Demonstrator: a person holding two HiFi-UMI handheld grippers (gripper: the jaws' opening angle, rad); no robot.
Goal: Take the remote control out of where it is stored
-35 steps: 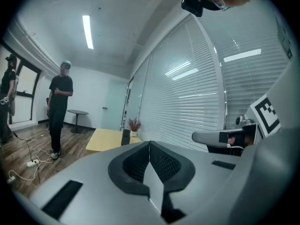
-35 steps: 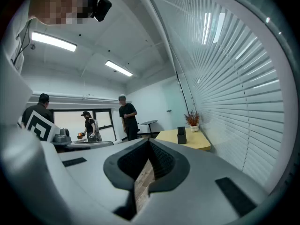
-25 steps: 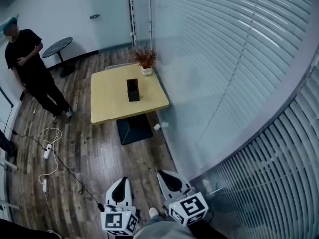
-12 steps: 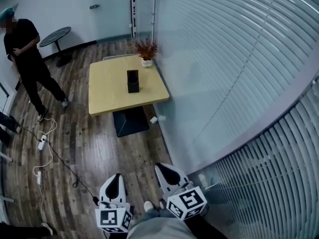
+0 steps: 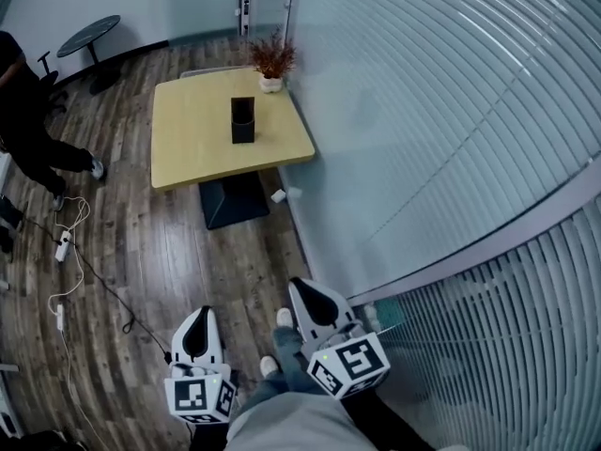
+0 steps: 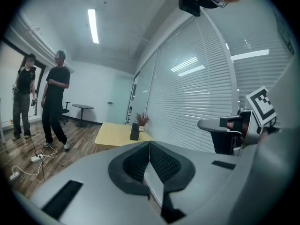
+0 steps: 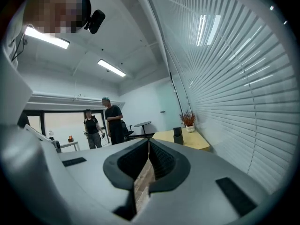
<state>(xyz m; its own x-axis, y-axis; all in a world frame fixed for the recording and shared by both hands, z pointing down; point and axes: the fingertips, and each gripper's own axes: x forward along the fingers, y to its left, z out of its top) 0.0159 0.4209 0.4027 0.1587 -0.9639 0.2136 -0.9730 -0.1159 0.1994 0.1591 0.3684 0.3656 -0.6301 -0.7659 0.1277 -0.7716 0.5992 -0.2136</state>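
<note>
Head view: bench and black holder stand nearer than before, yet well apart from me. My left gripper and right gripper: jaws together, empty.

Left gripper at 7 o'clock, jaws together, empty. Right gripper at 6 o'clock, jaws together, empty. Both point toward 12.

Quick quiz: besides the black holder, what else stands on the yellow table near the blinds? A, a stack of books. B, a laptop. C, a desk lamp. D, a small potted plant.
D: a small potted plant in a white pot stands at the far edge of the yellow table, just beyond the black holder.
</note>
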